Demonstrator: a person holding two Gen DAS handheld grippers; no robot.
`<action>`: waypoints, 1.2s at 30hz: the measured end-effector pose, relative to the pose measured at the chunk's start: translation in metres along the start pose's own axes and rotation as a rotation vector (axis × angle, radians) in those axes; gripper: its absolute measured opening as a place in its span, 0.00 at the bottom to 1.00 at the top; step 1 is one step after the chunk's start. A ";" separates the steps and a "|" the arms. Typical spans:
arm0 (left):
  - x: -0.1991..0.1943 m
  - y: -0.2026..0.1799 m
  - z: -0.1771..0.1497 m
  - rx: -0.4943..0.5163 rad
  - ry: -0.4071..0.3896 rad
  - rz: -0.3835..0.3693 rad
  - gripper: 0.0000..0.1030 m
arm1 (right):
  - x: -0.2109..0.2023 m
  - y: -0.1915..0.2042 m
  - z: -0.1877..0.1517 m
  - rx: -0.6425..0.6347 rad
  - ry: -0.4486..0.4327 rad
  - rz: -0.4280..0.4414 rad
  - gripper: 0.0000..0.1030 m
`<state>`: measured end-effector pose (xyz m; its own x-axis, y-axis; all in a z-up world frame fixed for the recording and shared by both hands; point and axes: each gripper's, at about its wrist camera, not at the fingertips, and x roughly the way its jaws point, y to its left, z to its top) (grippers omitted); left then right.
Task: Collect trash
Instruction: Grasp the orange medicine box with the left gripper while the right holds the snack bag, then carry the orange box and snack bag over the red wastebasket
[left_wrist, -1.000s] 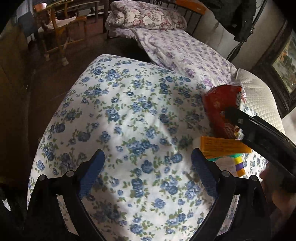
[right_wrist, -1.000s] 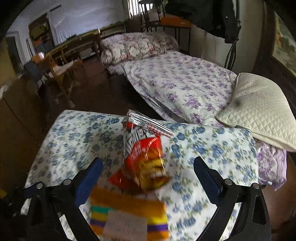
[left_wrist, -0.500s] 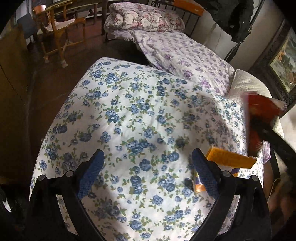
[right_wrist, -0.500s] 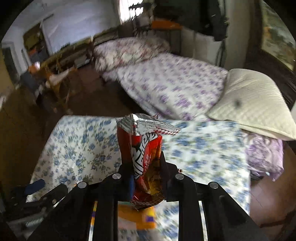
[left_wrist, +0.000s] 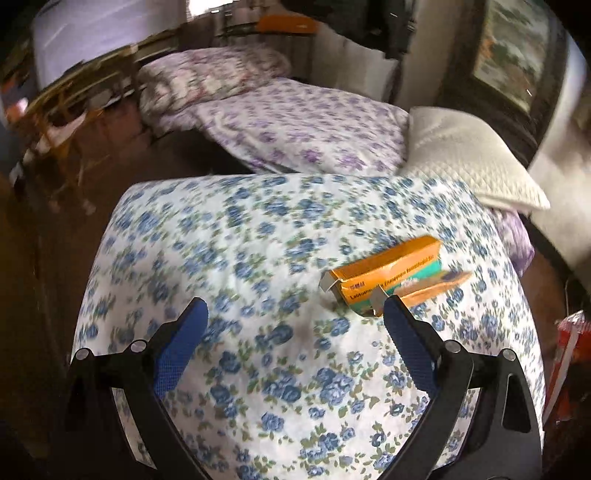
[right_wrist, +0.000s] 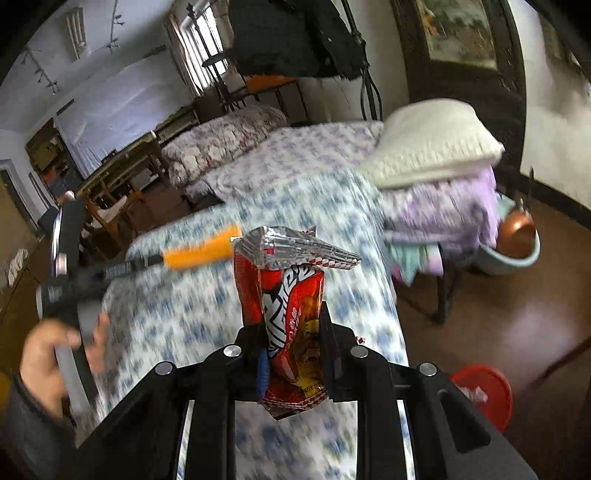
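Right wrist view: right gripper (right_wrist: 293, 350) pinches the light, crinkly snack bag (right_wrist: 286, 314) mid-body; left gripper (left_wrist: 291, 332), open, nears the stiff orange carton (left_wrist: 384, 277), best taken across its narrow sides.

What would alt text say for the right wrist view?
The right tool grips a red snack bag above a blue-flowered bedspread. A red bin sits on the floor at lower right.
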<state>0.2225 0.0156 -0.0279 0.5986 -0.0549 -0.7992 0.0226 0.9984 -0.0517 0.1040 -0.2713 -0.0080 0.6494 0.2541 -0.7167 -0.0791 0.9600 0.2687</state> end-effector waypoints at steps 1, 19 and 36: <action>0.002 -0.004 0.002 0.029 0.004 -0.003 0.90 | 0.001 -0.004 0.000 0.006 0.001 0.006 0.22; 0.042 -0.100 0.034 0.559 0.080 -0.140 0.93 | 0.011 -0.029 0.002 0.055 0.024 0.058 0.23; 0.060 -0.119 0.009 0.684 0.247 -0.256 0.28 | 0.012 -0.029 0.002 0.061 0.039 0.093 0.23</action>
<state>0.2634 -0.1061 -0.0647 0.3137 -0.2061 -0.9269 0.6742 0.7357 0.0646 0.1159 -0.2962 -0.0232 0.6111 0.3470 -0.7115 -0.0906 0.9236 0.3726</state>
